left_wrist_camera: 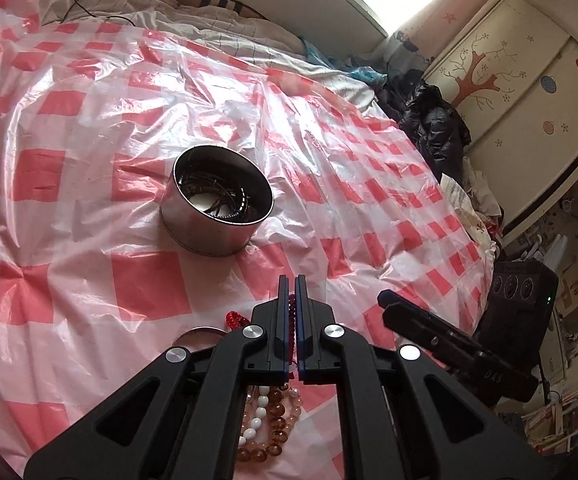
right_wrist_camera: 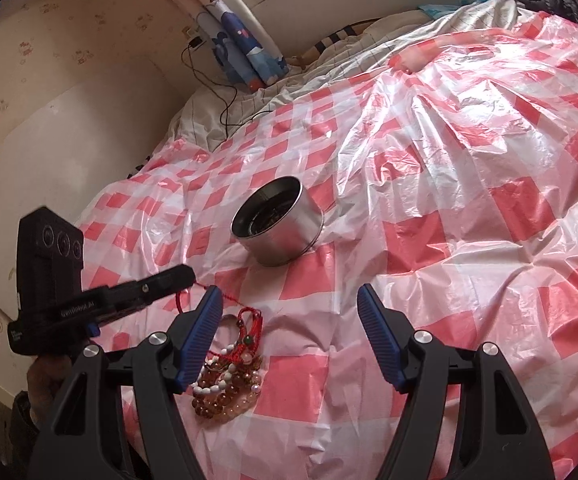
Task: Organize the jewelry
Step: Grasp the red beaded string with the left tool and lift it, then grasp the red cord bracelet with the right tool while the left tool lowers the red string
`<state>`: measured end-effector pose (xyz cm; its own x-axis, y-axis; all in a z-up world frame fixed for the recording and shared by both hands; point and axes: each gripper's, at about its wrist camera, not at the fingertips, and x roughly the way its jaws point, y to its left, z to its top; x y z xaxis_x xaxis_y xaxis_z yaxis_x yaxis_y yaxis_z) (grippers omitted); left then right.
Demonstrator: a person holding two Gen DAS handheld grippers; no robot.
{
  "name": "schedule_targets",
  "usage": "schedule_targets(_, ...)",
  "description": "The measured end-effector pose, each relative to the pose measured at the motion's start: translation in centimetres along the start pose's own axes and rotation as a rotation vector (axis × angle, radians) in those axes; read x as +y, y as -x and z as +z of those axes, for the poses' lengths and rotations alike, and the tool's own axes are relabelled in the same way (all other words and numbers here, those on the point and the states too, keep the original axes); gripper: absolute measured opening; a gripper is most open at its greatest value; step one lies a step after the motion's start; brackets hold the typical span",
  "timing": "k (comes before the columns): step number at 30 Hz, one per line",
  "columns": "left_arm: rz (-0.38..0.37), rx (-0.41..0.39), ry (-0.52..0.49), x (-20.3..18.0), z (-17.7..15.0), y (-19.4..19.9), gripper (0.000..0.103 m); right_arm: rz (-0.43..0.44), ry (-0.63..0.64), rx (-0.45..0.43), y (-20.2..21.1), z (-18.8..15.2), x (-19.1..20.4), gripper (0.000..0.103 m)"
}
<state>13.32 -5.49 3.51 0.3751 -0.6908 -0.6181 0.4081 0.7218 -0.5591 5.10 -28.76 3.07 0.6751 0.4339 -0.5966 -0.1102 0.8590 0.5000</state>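
- Your left gripper (right_wrist_camera: 187,276), seen at the left of the right wrist view, is clamped on a thin red cord (right_wrist_camera: 225,299); red beads (left_wrist_camera: 292,316) show between its pads in its own view.
- The pile (right_wrist_camera: 229,376) of bracelets on the bed, just beside your right gripper's left finger, is still to sort: glassy amber beads, matte white ovals, knotted red string.
- The tin (right_wrist_camera: 277,224), round, shiny metal, sits further up the sheet (right_wrist_camera: 469,160) and already holds dark tangled pieces.
- That sheet is crinkly, glossy plastic in red-and-white checks.
- Your right gripper (right_wrist_camera: 289,300) stands wide, holding nothing.
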Motion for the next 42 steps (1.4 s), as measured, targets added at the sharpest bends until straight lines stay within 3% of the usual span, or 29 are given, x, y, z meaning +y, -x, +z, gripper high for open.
schedule_targets(4, -0.058, -0.054, 0.02, 0.4, 0.6, 1.4, 0.002, -0.017, 0.093, 0.035, -1.0, -0.7, 1.9, 0.067)
schedule_targets(10, -0.202, -0.17, 0.067, 1.0, 1.5, 4.3, 0.002, -0.03, 0.092, 0.056, -1.9, -1.0, 1.8, 0.067)
schedule_targets(14, -0.171, -0.218, 0.088, 1.5, 2.0, 5.6, 0.002, -0.011, 0.132, 0.073, -3.5, -0.7, 3.1, 0.067)
schedule_targets(21, -0.143, -0.228, 0.155, 3.4, 2.1, 6.4, 0.002, 0.027, 0.207, 0.146, -7.8, -0.4, 6.0, 0.067)
schedule_targets(22, -0.139, -0.229, 0.158, 3.5, 2.1, 6.6, 0.002, 0.028, 0.198, 0.155, -8.3, -0.4, 6.0, 0.066)
schedule_targets(27, -0.128, -0.233, 0.176, 4.2, 2.1, 6.8, 0.002, 0.03, 0.146, 0.225, -10.5, -0.9, 5.1, 0.017)
schedule_targets(28, -0.126, -0.233, 0.176, 4.2, 2.1, 6.8, 0.002, 0.036, 0.131, 0.226, -10.5, -0.9, 4.8, 0.015)
schedule_targets(37, -0.111, -0.227, 0.174, 4.1, 2.2, 6.6, 0.002, 0.232, -0.132, 0.14, -7.8, 0.5, 0.4, 0.005)
schedule_targets(41, -0.108, -0.225, 0.178, 4.1, 2.2, 6.5, 0.002, 0.212, -0.095, 0.174, -7.9, 0.6, 0.9, 0.005)
schedule_targets(42, -0.107, -0.222, 0.179, 4.1, 2.2, 6.4, 0.002, 0.184, -0.069, 0.187, -8.3, 0.4, 1.4, 0.01)
